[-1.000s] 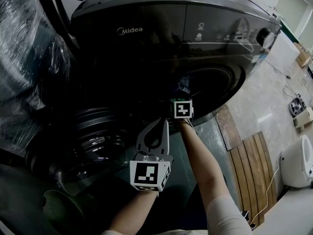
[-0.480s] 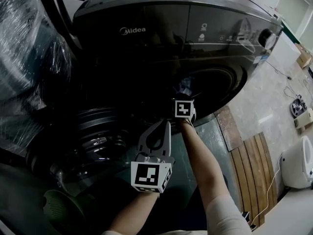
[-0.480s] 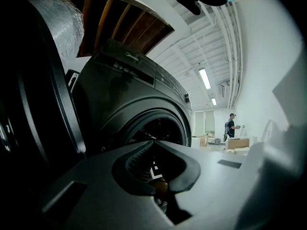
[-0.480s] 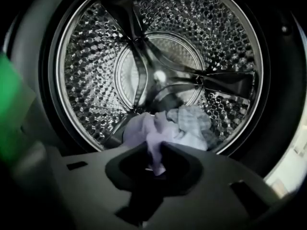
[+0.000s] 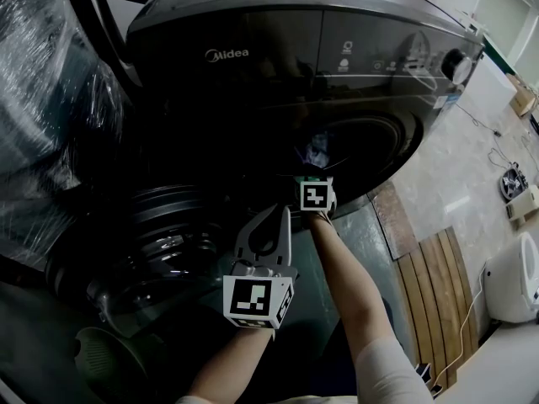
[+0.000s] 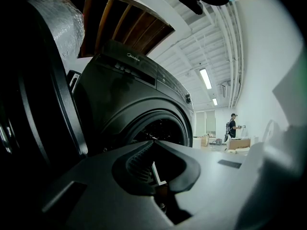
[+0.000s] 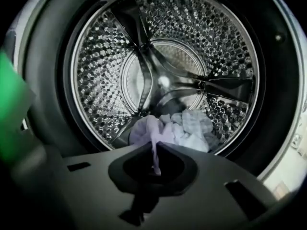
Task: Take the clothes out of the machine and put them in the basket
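Right gripper view: my right gripper (image 7: 153, 147) has just been closing and now pinches a fold of lilac cloth (image 7: 146, 131). The other clothes (image 7: 192, 131) lie at the bottom front of the drum (image 7: 100, 56).
Left gripper view: my left gripper (image 6: 154, 143), jaws together and empty, faces the washing machine (image 6: 124, 99).
Head view: my right gripper reaches into the washing machine's opening, while my left gripper waits outside, near the open door (image 5: 160, 242).

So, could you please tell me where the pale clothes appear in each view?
Head view: clothes, small pale patch at centre.
Left gripper view: not visible.
Right gripper view: low centre, in the drum.
Shared landmark: the machine's round door opening.
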A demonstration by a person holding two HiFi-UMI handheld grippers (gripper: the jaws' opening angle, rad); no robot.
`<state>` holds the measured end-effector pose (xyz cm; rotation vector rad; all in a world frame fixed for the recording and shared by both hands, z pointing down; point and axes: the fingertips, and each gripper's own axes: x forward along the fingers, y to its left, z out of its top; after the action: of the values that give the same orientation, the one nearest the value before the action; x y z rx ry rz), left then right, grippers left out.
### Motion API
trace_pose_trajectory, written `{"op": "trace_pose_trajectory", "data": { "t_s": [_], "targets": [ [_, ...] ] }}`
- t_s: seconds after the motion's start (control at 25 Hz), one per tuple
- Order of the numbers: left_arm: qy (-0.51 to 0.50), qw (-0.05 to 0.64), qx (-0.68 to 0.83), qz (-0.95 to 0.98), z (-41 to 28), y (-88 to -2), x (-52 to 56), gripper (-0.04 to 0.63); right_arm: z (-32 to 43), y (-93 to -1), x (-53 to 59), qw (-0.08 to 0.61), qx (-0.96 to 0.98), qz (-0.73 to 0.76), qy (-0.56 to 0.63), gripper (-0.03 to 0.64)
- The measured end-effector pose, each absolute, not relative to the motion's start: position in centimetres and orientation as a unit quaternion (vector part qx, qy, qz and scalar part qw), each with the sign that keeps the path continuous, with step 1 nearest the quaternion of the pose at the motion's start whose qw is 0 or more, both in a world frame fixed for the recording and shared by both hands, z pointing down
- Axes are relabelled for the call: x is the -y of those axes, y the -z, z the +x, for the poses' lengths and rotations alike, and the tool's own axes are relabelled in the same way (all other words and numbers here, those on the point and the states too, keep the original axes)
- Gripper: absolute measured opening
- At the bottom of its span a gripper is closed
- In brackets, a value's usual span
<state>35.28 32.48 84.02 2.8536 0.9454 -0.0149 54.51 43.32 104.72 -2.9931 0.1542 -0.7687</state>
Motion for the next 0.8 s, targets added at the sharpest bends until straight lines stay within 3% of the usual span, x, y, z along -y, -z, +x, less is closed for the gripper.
{"op": "trace_pose_trajectory", "data": {
  "t_s": [0.8],
  "targets": [
    [0.006, 0.061, -0.307, 0.950, 35.0, -83.8, -32.4, 0.020, 48.1, -99.3, -43.3, 0.060, -0.099, -0.978, 0.170, 0.023]
  ]
}}
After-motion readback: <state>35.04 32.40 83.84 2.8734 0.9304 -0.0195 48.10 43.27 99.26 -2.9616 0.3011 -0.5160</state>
